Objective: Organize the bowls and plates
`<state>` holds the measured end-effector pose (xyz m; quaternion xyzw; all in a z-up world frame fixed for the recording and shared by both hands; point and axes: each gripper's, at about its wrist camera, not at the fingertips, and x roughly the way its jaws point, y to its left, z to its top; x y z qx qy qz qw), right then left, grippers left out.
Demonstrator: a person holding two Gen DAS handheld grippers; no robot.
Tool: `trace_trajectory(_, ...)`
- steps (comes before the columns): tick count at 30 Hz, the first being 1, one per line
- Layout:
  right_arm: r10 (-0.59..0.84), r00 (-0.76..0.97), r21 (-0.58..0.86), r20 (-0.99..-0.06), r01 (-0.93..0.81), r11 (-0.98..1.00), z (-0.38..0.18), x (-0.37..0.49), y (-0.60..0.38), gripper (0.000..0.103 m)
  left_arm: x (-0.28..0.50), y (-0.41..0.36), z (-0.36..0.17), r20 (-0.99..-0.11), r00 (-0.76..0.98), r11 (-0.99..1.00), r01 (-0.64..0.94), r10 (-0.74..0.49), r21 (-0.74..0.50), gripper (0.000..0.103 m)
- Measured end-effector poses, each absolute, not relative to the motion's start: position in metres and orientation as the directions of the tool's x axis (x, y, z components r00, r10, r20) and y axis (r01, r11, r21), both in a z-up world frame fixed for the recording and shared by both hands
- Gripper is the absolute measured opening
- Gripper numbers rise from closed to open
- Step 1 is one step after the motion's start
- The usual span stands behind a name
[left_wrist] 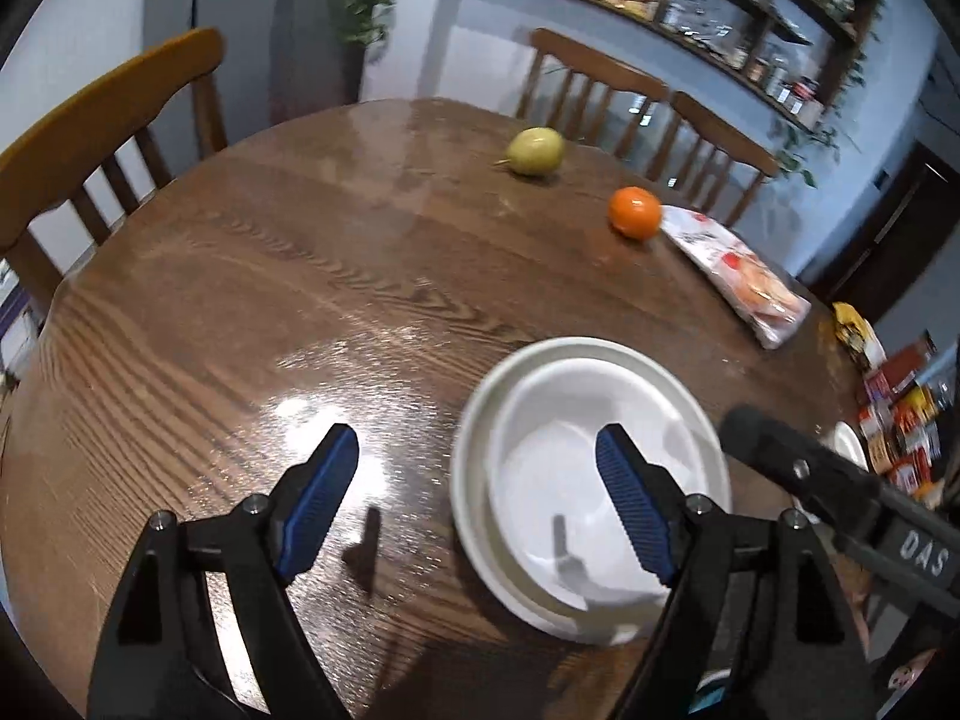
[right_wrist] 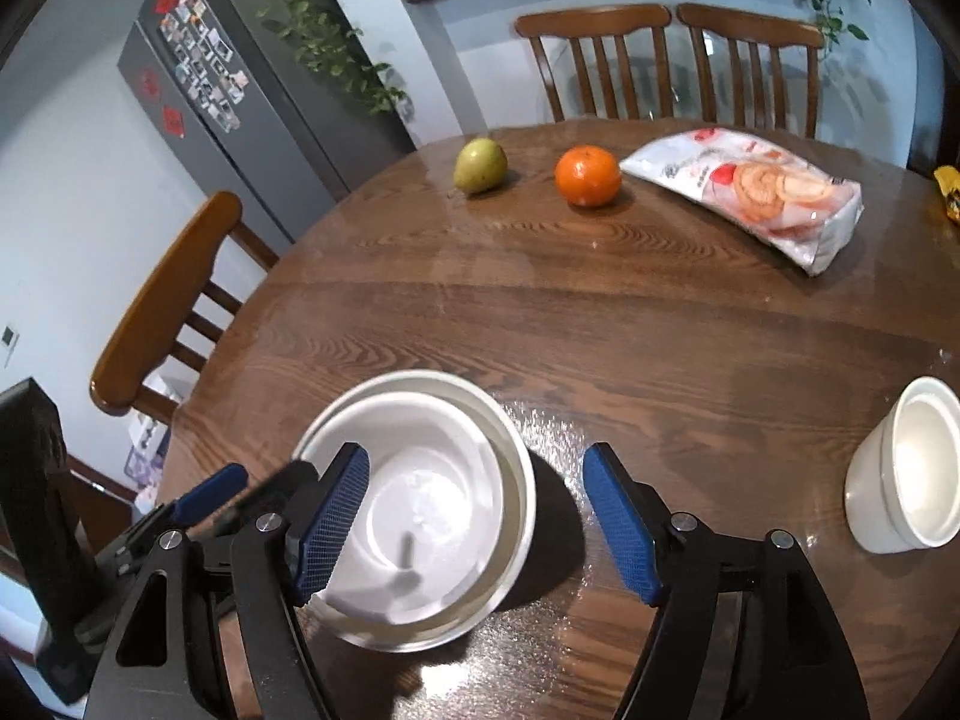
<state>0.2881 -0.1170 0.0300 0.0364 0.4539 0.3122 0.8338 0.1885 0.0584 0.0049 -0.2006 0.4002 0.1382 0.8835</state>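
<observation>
- Left wrist view: left gripper [left_wrist: 477, 498] was wide open, holding nothing. Its right finger sat over the stacked dishes, its left finger over bare table [left_wrist: 270, 276].
- Stack in lower centre-right of frame: a white bowl [left_wrist: 576, 468] nested in a wider white plate [left_wrist: 474, 516], slightly off-centre toward the frame's right.
- Black body of the other gripper crossed the lower right edge. Pear [left_wrist: 535, 151], orange [left_wrist: 635, 213] and snack bag [left_wrist: 738, 273] sat upper right, well apart from the stack.
- Right wrist view: right gripper [right_wrist: 477, 528] also wide open and empty. Left finger overlapped the stack's near rim; right finger was over table beside it.
- Same stack lower centre-left; a second, deeper white bowl [right_wrist: 906, 468] stood alone at the right edge, apart from the stack.
- Judgement: next step is probably adding the lone bowl to the stack. Straddle one wall of the rim, close firmly, lift straight, lower it centred; glazed ceramic is likely slippery.
</observation>
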Motion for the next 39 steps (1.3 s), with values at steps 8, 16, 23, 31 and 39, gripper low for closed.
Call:
trace_trajectory(8, 0.538, 0.333, 0.369, -0.774, -0.454, 0.811, 0.013, 0.295, -0.114, 0.075, 0.2, 0.051, -0.012, -0.807, 0.59, 0.895, -0.38, 0.039, -0.234, 0.08)
trace_trajectory(16, 0.507, 0.308, 0.353, -0.805, -0.438, 0.827, -0.001, 0.3, -0.11, 0.075, 0.207, 0.04, -0.024, -0.833, 0.553, 0.92, -0.334, 0.016, -0.204, 0.072)
trace_trajectory(23, 0.504, 0.309, 0.329, -0.807, -0.473, 0.817, 0.0, 0.296, -0.106, 0.051, 0.2, 0.024, -0.017, -0.792, 0.61, 0.947, -0.256, 0.001, -0.196, 0.07)
trace_trajectory(31, 0.425, 0.367, 0.241, -0.828, -0.451, 0.859, 0.003, 0.298, -0.11, 0.046, 0.201, 0.014, -0.018, -0.775, 0.632, 0.952, -0.221, -0.027, -0.213, 0.068)
trace_trajectory(39, 0.362, 0.386, 0.2, -0.849, -0.399, 0.895, 0.002, 0.306, -0.123, 0.046, 0.203, -0.005, -0.02, -0.768, 0.633, 0.961, -0.145, -0.093, -0.235, 0.068)
